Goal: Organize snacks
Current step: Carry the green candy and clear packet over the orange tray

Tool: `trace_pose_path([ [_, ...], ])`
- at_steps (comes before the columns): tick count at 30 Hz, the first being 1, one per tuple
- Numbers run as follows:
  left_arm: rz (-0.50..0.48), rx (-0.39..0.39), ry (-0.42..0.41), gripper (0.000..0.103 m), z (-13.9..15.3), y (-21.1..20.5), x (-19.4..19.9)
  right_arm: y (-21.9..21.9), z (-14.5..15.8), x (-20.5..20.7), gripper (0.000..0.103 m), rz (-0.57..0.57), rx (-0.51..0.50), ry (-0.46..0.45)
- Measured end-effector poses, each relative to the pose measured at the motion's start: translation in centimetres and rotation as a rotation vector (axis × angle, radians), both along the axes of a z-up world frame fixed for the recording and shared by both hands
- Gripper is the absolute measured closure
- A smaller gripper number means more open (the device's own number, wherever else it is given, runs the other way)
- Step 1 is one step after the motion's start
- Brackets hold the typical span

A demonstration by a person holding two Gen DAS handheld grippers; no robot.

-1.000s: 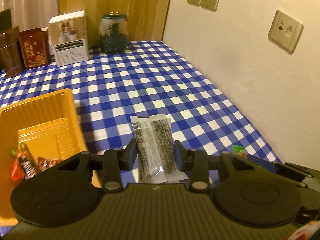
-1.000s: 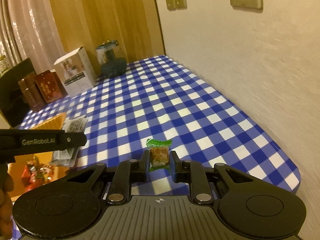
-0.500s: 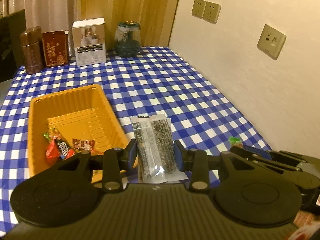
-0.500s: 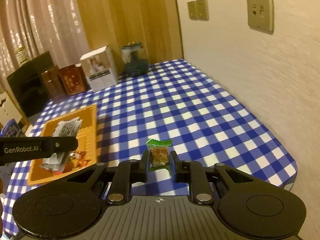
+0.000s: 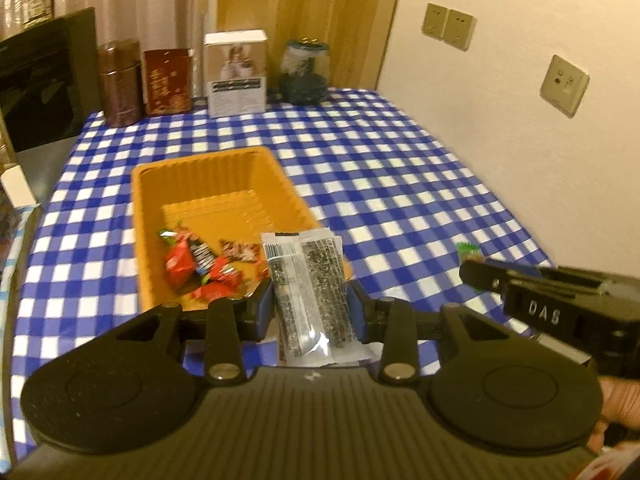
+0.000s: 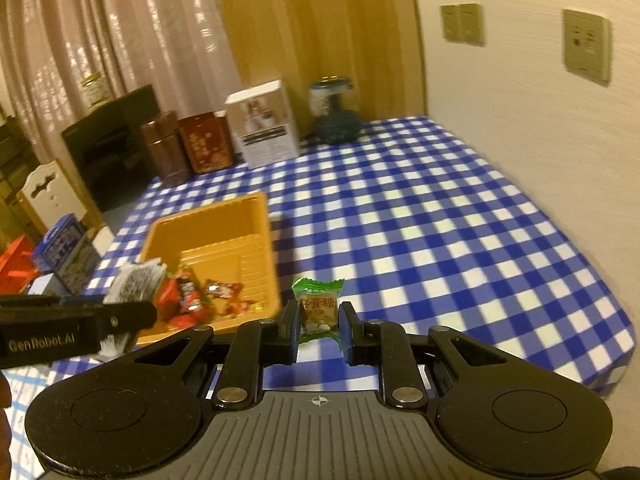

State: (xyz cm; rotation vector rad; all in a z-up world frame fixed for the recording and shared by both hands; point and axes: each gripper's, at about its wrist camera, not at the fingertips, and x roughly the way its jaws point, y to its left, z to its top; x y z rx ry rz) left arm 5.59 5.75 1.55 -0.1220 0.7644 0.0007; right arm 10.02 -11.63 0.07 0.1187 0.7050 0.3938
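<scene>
My left gripper (image 5: 311, 304) is shut on a clear packet of dark sesame bars (image 5: 308, 292) and holds it in the air at the near right corner of the orange tray (image 5: 200, 168). The tray holds several red-wrapped candies (image 5: 200, 268). My right gripper (image 6: 319, 320) is shut on a small green-wrapped candy (image 6: 318, 304), held above the checked cloth just right of the tray (image 6: 224, 220). The right gripper shows at the right edge of the left wrist view (image 5: 472, 274). The left gripper with its packet shows at the left of the right wrist view (image 6: 136, 284).
A blue-and-white checked tablecloth (image 5: 380, 168) covers the table, with a wall along its right side. At the far edge stand a brown tin (image 5: 120, 82), a red box (image 5: 166, 80), a white box (image 5: 236, 74) and a glass jar (image 5: 305, 72). Boxes lie left of the table (image 6: 64, 248).
Both grippers have risen and swung left with their snacks still held. The tray has come fully into both views, and the left gripper's packet is now over its near corner.
</scene>
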Motion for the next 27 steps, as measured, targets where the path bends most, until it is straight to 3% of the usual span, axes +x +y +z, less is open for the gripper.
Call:
trace_pose_path([
  [13, 0.1, 0.005, 0.025, 0.068, -0.5, 4.3, -1.8, 4.8, -0.1, -0.2, 0.082, 0.126, 0.001, -0.006],
  [27, 0.152, -0.019, 0.032, 0.068, -1.5, 6.9, 1.3, 9.1, -1.2, 3.1, 0.082, 0.201, -0.014, -0.013],
])
